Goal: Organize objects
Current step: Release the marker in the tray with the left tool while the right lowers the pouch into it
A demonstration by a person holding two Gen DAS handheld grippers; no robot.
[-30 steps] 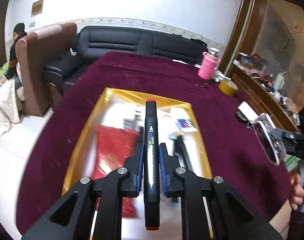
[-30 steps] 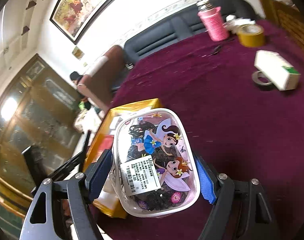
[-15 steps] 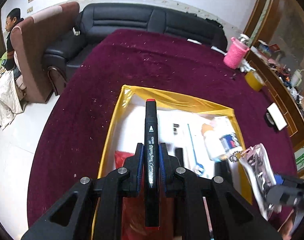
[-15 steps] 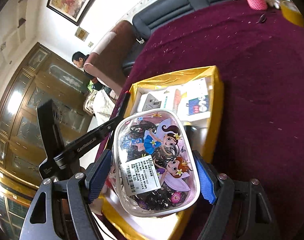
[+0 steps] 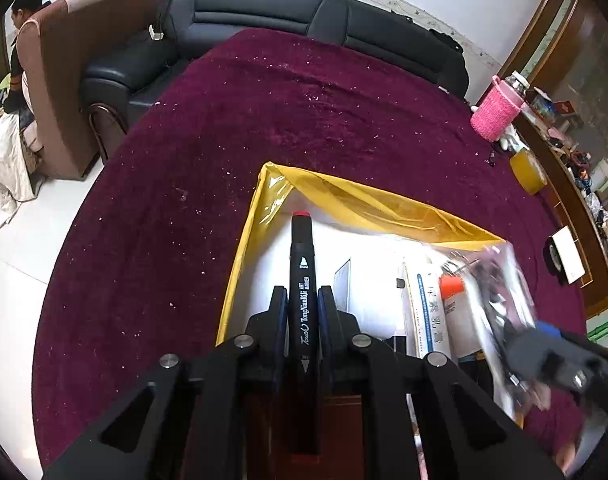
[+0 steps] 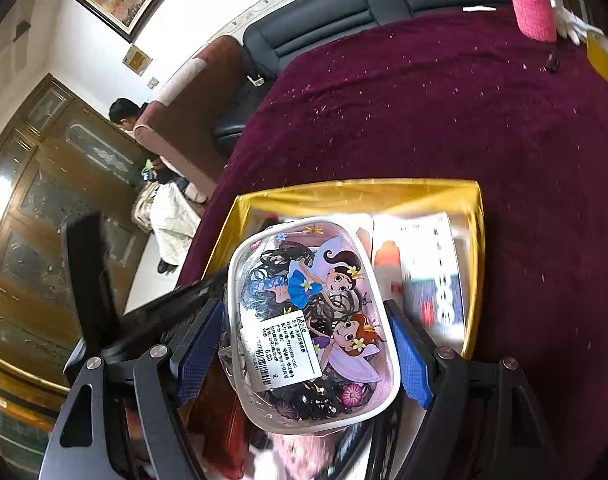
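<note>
A maroon-clothed surface [image 5: 264, 128] now carries both tongs over the gold-walled box [image 5: 368, 200]: left tongs [image 5: 304, 312] clamp the art marker [image 5: 303, 280], right tongs [image 6: 308, 344] clamp the hair-tie case [image 6: 308, 320], ready for dropping in.

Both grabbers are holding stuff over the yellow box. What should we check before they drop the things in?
1. Left gripper shut tight on the black marker: ok.
2. Right gripper clamped on both sides of the clear fairy pouch: ok.
3. Marker above the yellow box: ok, its tip is over a bare white patch of the floor.
4. Pouch above the box: ok, but a white packet and an orange-capped bottle lie under it, so free room there: cannot tell.
5. The two grippers clear of each other: cannot tell; the right one is blurred and close beside the left.
</note>
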